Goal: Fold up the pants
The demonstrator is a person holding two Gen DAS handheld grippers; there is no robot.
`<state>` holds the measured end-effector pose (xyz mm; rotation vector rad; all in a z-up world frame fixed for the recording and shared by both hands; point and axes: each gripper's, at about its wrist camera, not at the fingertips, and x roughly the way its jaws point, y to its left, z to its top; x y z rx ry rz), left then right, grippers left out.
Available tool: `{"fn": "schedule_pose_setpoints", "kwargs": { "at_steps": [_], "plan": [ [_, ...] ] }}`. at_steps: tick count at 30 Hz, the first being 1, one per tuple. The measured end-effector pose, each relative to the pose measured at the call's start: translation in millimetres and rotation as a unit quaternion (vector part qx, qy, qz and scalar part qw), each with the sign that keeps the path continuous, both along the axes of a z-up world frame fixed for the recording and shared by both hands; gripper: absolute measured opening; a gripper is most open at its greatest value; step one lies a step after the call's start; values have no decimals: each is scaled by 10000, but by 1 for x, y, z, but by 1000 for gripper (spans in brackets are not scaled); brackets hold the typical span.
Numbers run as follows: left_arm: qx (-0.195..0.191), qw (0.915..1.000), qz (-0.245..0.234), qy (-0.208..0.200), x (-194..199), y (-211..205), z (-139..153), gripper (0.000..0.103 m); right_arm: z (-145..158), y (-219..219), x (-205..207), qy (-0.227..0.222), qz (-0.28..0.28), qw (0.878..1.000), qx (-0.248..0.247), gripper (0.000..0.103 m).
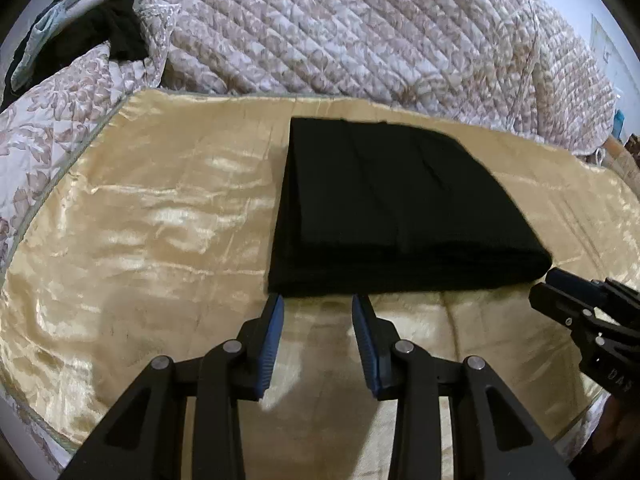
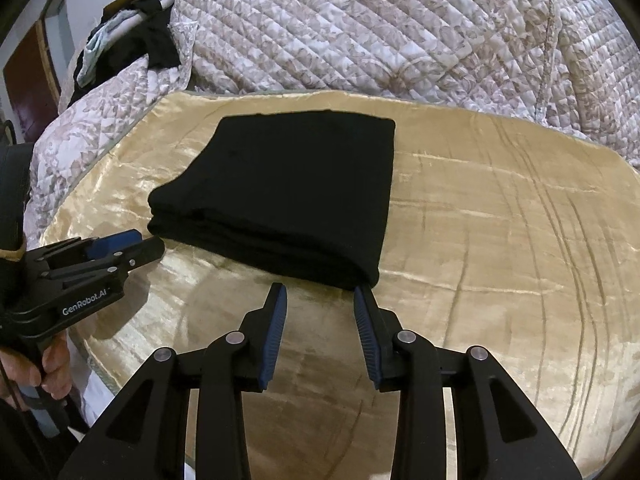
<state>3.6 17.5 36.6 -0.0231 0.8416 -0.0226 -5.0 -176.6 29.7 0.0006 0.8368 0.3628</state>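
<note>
Looking down the left gripper [image 1: 318, 300], its two blue-padded fingers [image 1: 270, 344] are spread apart with nothing between them, tips sitting right at the near edge of the pants [image 1: 396, 208] but not pinching any cloth as far as I can see. Same deal with the right gripper [image 2: 320, 292]: fingers spread, gap empty, and the right-hand tip is just about touching the near right corner of the pants [image 2: 288, 196], though I can't tell if it's real contact or just overlap from the angle.

From the left wrist view you can see the right gripper [image 1: 560, 288] poking in at the right edge, nose right by the pants' near right corner. From the right wrist view the left gripper [image 2: 132, 250] comes in from the left, tip just beside the near left corner, with the person's hand [image 2: 44, 364] wrapped around its handle lower down.

The pants are black and already folded into a compact, stacked rectangle, several layers showing along the near edge. They lie flat on a shiny gold satin cloth [image 1: 140, 220] spread over the bed. Behind that is a quilted floral bedspread [image 1: 340, 32], bunched up high. Off at the far left corner sits a heap of other clothes [image 1: 92, 28], dark stuff mixed with something pale blue.
</note>
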Motion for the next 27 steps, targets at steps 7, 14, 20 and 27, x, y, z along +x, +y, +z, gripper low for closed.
{"fn": "schedule_pose_setpoints", "kwargs": {
  "at_steps": [7,14,20,27],
  "plan": [
    [-136,9984,-69,-544,9,-3,20,38,21,-6,5,-559,-344,9974,285,35],
    [-52,9991,-85,-401,26,-3,8,38,1,17,23,-396,-193,9990,-80,33],
    [97,9989,-106,-451,27,-3,7,38,-4,20,22,-424,-114,9987,-247,33],
    [65,9991,-30,-417,30,0,6,39,2,8,20,-377,-151,9992,10,33]
  ]
}}
